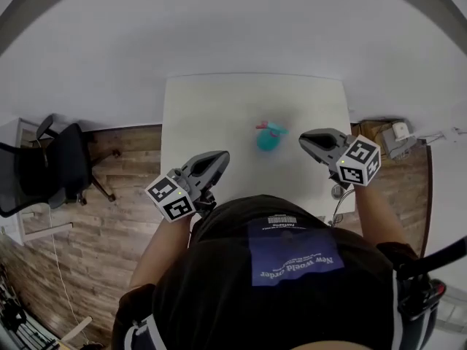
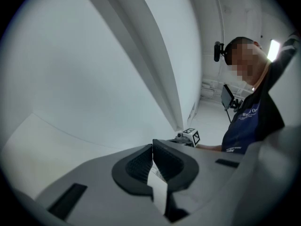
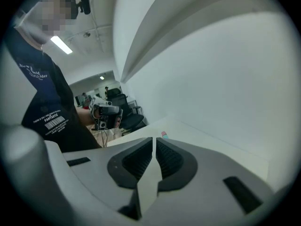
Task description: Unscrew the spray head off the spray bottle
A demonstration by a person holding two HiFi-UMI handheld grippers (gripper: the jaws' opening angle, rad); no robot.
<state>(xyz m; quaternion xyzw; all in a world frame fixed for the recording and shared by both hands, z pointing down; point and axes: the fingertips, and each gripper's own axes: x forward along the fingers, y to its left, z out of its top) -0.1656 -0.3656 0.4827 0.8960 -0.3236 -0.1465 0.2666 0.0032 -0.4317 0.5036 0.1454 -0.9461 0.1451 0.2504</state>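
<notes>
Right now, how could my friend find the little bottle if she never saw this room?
Find the big white table in front of the person. Near its middle, closer to the right tool, sits a small spray bottle. It's the only colourful thing there: teal with a pink spray head.

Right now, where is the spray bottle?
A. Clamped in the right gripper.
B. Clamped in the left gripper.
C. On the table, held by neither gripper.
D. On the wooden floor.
C: the spray bottle sits on the white table, apart from the left gripper and the right gripper, whose jaws are both shut on nothing.
</notes>
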